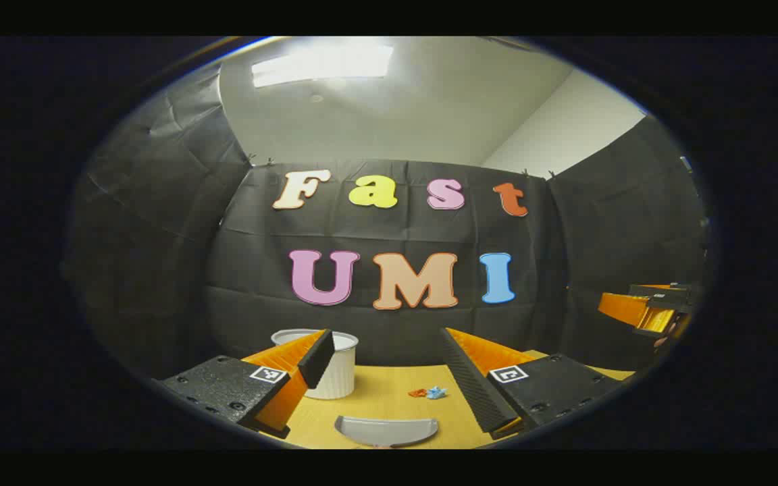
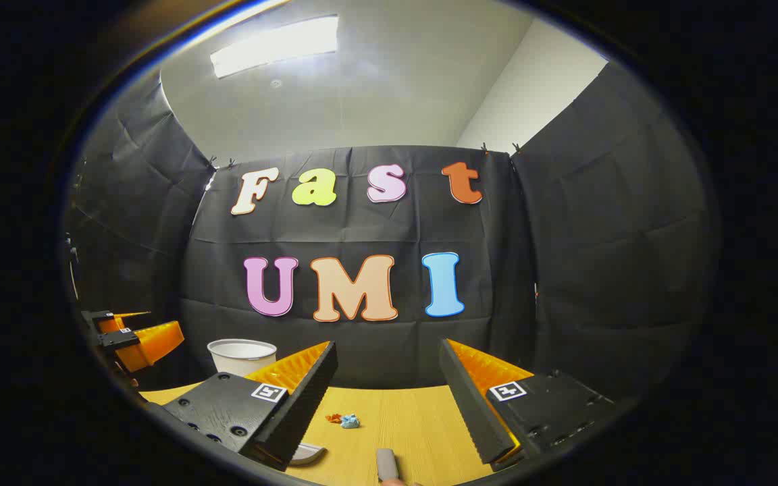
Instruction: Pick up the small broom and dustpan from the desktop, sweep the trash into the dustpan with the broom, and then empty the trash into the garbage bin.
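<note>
A grey dustpan [image 1: 385, 430] lies on the wooden desktop [image 1: 389, 405], just below and between the fingers of my left gripper [image 1: 389, 378], which hangs open above it. Small orange and blue trash scraps [image 1: 427, 392] sit a little beyond the pan. In the right gripper view the same scraps [image 2: 343, 420] lie ahead, left of centre. A grey handle end [image 2: 386, 466], probably the broom's, shows at the bottom edge beneath my open right gripper [image 2: 385, 405]. The dustpan's edge [image 2: 308, 453] peeks from under its left finger.
A white ribbed garbage bin [image 1: 338, 371] stands at the back left of the desktop, partly behind my left finger; it also appears as the bin [image 2: 242, 356] in the right gripper view. The black cloth wall closes the back and sides.
</note>
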Motion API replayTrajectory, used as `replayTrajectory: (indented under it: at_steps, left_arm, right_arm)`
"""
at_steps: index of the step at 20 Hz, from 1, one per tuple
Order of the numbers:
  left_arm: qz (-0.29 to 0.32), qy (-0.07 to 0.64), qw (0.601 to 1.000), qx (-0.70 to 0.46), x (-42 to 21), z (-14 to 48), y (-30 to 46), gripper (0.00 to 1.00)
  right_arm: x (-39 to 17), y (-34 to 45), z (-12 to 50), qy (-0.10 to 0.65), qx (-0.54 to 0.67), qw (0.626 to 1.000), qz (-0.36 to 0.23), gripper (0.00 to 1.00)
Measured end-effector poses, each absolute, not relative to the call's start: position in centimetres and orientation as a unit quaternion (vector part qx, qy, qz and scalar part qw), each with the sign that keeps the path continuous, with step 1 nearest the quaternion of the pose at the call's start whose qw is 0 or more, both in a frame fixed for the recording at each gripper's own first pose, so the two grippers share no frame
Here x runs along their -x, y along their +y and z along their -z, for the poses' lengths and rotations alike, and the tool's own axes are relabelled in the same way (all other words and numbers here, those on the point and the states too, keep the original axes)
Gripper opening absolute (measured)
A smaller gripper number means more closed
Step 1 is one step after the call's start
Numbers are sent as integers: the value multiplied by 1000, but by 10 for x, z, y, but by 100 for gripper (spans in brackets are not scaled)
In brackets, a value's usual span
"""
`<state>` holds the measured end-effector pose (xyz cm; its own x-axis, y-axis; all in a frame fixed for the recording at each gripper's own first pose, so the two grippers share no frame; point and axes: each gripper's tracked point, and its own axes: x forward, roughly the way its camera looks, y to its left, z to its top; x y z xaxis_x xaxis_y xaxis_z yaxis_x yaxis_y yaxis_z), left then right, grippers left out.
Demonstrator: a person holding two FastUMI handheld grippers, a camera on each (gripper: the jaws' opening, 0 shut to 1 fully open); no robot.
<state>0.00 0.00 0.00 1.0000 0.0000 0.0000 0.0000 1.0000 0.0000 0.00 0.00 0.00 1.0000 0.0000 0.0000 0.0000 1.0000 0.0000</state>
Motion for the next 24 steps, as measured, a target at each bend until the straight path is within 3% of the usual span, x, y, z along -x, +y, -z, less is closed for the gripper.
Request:
replayTrajectory:
  at_steps: [5,24]
  left_arm:
    - [-16,-23,1000,3,2,-10,6,92]
    - [-21,-4,1000,-4,4,-3,13,92]
  right_arm:
    - [3,10,-11,-10,13,1000,-15,92]
    - [5,28,-17,10,15,999,-31,92]
